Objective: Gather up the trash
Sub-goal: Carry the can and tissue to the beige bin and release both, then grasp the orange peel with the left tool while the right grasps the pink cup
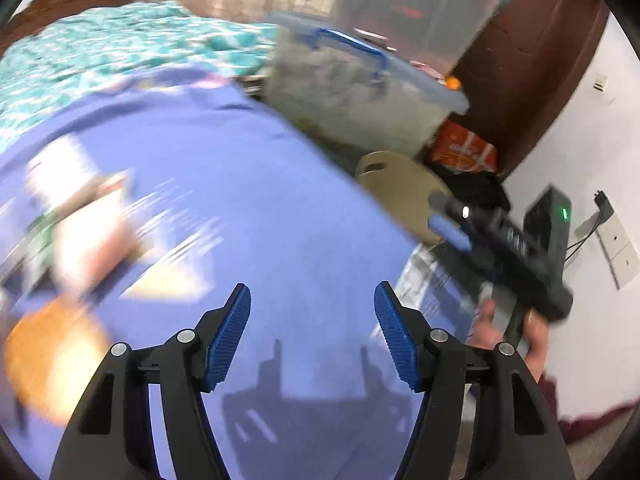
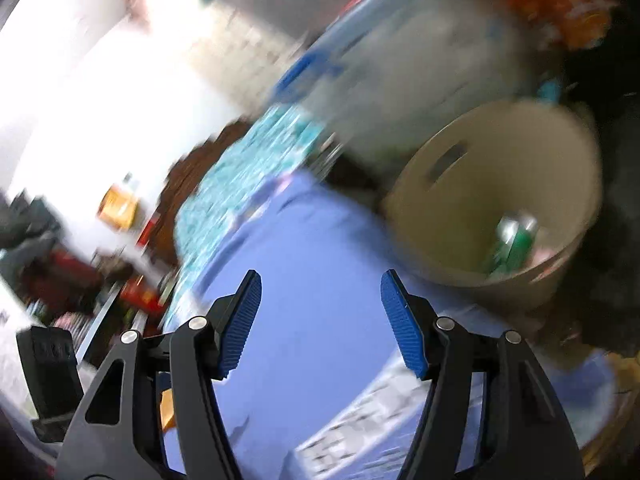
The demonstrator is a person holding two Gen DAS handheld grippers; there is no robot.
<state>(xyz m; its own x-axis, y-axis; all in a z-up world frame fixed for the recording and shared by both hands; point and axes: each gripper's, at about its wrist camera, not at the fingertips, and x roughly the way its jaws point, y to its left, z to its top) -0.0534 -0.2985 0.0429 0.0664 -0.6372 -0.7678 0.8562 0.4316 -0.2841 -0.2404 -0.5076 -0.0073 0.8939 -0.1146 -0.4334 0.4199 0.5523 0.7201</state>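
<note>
In the left wrist view my left gripper [image 1: 312,332] stands open over a blue sheet [image 1: 248,184], with nothing between its pads. Blurred litter lies to its left: white and pink scraps [image 1: 88,232] and an orange-brown round piece [image 1: 52,356]. A beige bin [image 1: 404,196] stands past the sheet's right edge. Near it a hand [image 1: 492,324] holds the right gripper, one blue finger [image 1: 450,234] showing. In the right wrist view my right gripper [image 2: 320,320] is open and empty over the sheet [image 2: 312,248]. The bin [image 2: 500,168] sits ahead to the right, with a green can [image 2: 516,244] inside.
A clear storage box with a blue handle [image 1: 360,92] stands behind the bin, with an orange packet [image 1: 464,148] beside it. A teal patterned bedspread [image 1: 100,52] lies beyond the sheet. Printed paper [image 2: 380,420] covers the sheet's near edge. A black device with a green light [image 1: 552,224] sits by the wall.
</note>
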